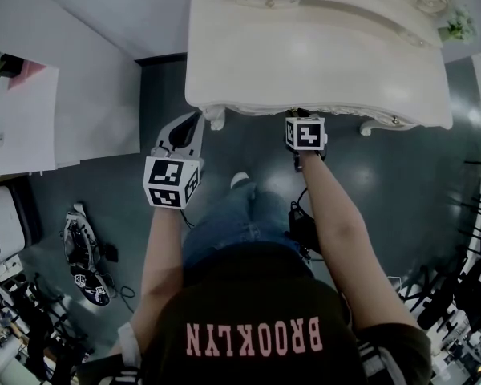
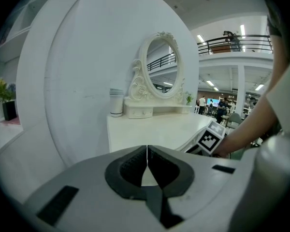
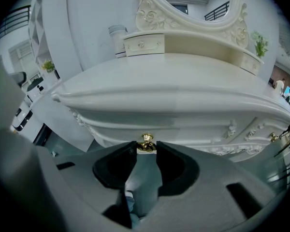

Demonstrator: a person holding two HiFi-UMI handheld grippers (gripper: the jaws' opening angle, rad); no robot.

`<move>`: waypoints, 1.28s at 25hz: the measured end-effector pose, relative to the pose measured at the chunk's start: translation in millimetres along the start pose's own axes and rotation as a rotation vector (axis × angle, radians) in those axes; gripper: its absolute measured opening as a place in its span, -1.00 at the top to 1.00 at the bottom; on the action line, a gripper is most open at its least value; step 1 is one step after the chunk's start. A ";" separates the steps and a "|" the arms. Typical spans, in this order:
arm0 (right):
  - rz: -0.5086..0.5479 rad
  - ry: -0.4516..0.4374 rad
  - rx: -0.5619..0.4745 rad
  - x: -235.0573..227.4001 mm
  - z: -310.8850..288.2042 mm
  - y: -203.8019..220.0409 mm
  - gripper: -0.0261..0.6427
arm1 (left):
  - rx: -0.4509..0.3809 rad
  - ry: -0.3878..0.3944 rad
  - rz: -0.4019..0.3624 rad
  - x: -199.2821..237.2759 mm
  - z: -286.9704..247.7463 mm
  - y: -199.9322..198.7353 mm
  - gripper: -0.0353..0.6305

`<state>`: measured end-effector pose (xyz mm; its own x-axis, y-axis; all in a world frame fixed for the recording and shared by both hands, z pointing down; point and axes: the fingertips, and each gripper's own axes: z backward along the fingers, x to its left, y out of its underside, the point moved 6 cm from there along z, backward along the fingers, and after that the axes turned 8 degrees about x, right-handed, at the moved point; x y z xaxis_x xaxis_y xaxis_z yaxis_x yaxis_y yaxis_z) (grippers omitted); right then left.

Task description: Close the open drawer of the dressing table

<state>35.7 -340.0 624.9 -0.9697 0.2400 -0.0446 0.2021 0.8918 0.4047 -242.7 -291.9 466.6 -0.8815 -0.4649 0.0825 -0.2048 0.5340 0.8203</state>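
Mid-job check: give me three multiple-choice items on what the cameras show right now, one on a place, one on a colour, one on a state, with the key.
1. Where does the white canister stand on the dressing table?
A) left of the mirror
B) right of the mirror
C) at the front edge

2. What colour is the knob between the tips of the right claw?
A) black
B) gold
C) red

3. How is the left claw?
A) wide open
B) shut on a cloth
C) shut, with nothing in it

Key: 1 A, the left gripper view shows it beside the mirror's left foot. 2 B, it shines gold in the right gripper view. 3 C, its tips meet with nothing between them.
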 end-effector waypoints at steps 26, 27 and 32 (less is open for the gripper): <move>0.089 0.005 -0.178 -14.0 92.2 25.1 0.93 | -0.042 -0.005 -0.042 -80.5 42.1 -5.5 0.88; 0.088 0.006 -0.187 -16.0 97.9 26.3 0.93 | -0.049 -0.007 -0.042 -82.9 44.4 -6.8 0.88; 0.081 0.012 -0.250 -22.4 129.0 30.9 0.93 | -0.095 -0.023 -0.040 -91.0 57.9 -17.6 0.88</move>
<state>81.3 -268.4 520.6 -0.9537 0.3006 0.0074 0.2402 0.7469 0.6201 -183.5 -218.2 411.9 -0.8834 -0.4673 0.0365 -0.1995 0.4453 0.8728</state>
